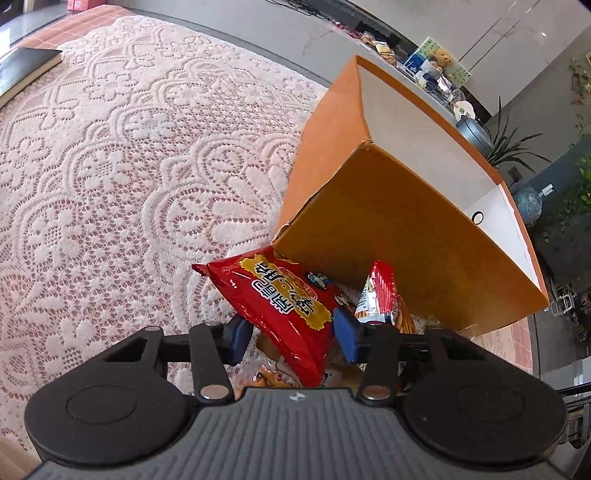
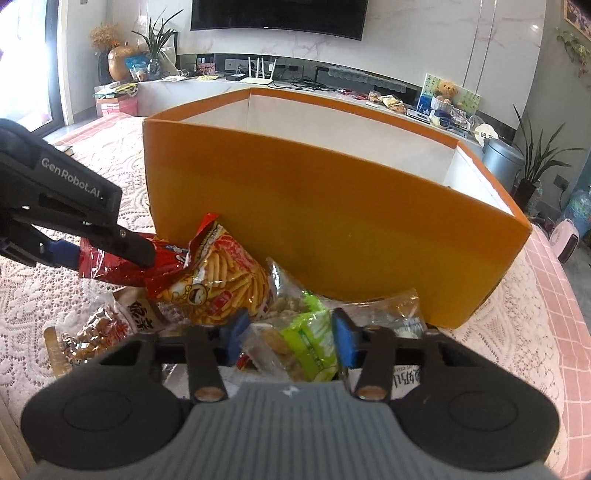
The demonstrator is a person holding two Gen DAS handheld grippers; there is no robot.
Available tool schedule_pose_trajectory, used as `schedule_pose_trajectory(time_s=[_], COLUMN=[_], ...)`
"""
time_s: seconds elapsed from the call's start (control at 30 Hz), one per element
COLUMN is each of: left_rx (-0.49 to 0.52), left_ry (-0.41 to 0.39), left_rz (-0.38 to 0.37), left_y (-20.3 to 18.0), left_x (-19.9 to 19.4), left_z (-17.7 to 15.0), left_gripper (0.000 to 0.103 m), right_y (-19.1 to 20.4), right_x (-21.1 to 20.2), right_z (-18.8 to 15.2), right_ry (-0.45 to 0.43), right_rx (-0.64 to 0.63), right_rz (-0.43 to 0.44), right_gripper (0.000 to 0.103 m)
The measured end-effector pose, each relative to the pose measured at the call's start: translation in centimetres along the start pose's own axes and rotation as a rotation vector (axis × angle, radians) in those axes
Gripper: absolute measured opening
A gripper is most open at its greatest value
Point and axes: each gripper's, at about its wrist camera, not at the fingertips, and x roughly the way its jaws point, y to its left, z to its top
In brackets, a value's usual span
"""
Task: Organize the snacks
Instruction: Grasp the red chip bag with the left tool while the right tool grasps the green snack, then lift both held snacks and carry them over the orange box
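Now your left hand-held gripper [image 1: 291,338] pinches the glossy red crinkled snack bag [image 1: 280,310] and your right hand-held gripper [image 2: 286,341] the green-and-clear plastic snack packet [image 2: 306,343], apparently bound for the tall orange cardboard box [image 2: 332,229].

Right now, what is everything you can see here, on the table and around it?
box: one, orange outside, white inside, behind the snack pile
red bag: one, red, against the box's near corner
stick-snack bag: one, yellow and red, beside the red bag
green packet: one, green, front of the pile
clear packet: one, brownish contents, left of the pile
tablecloth: one, white lace over pink
television: one, black, far wall
left jaws: one pair, black, blue pads, closed on the red bag
right jaws: one pair, black, blue pads, closed on the green packet
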Motion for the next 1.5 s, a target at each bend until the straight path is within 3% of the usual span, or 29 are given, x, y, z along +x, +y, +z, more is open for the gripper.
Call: schedule_pose_trajectory(time_s=[0.73, 1.1, 1.5], left_rx=[-0.006, 0.122, 0.197], left_ry=[-0.105, -0.208, -0.32], left_rz=[-0.006, 0.029, -0.029], left_y=[-0.1, -1.7, -4.4], left_x=[-5.9, -10.0, -15.5], left_z=[-1.3, -2.3, -2.4], left_gripper=[0.036, 0.035, 0.034], right_y=[0.9, 0.8, -0.1], right_x=[-4.0, -7.2, -11.2], right_z=[0.0, 1.2, 2.6], right_ry=[-0.039, -0.086, -0.139], right_rx=[0.0, 0.015, 0.045], right_rz=[0.001, 0.021, 0.039], right_gripper=[0.037, 0.037, 0.036])
